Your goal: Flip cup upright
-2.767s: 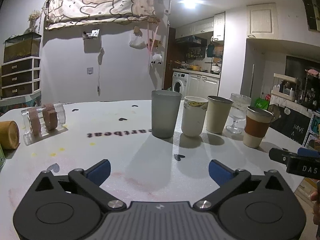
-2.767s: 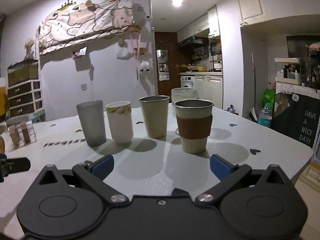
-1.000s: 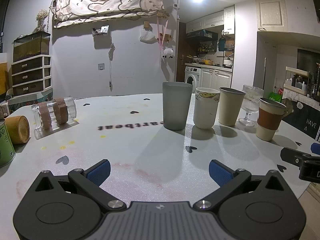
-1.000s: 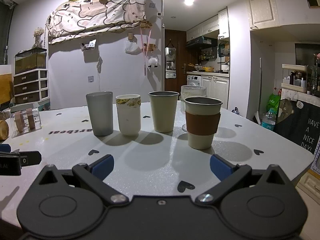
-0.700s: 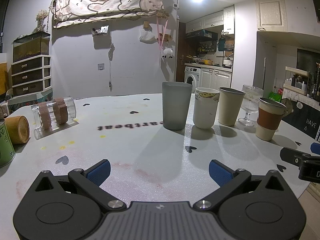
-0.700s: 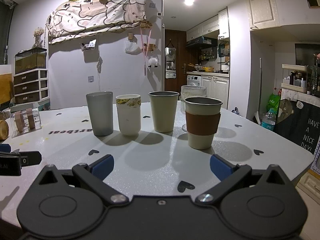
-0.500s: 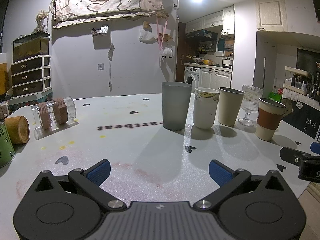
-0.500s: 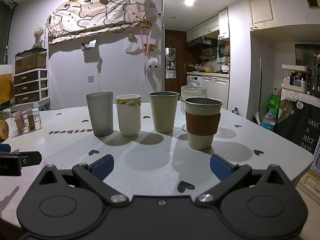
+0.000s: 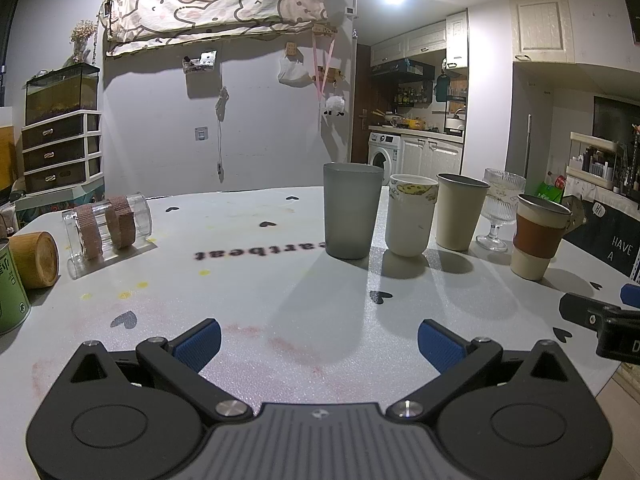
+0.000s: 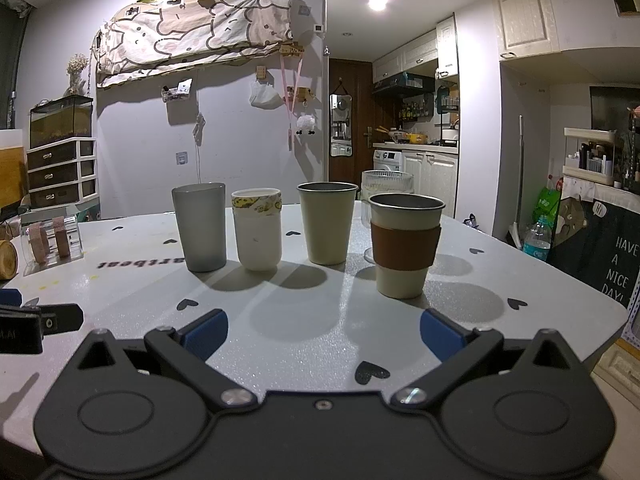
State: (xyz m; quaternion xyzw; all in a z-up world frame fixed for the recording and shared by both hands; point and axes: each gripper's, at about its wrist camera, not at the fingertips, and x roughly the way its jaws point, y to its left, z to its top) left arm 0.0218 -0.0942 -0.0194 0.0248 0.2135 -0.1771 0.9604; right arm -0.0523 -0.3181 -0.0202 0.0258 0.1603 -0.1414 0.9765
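Several cups stand upright in a row on the white table (image 9: 256, 288): a grey tumbler (image 9: 351, 210) (image 10: 200, 227), a white patterned cup (image 9: 411, 215) (image 10: 258, 234), a beige cup (image 9: 460, 212) (image 10: 326, 223), a ribbed stemmed glass (image 9: 500, 208) and a cup with a brown sleeve (image 9: 538, 237) (image 10: 404, 245). A clear glass with two brown bands (image 9: 108, 224) (image 10: 50, 240) lies on its side at the left. My left gripper (image 9: 318, 340) and right gripper (image 10: 322, 330) are both open, empty, low over the near table.
A wooden cup (image 9: 36, 259) lies on its side and a green can (image 9: 10, 292) stands at the far left. The table edge drops off at the right (image 10: 600, 332). Each gripper's tip shows at the side of the other's view.
Over 2.8 s both grippers drew back a little from the cups. In the last second nothing has visibly moved.
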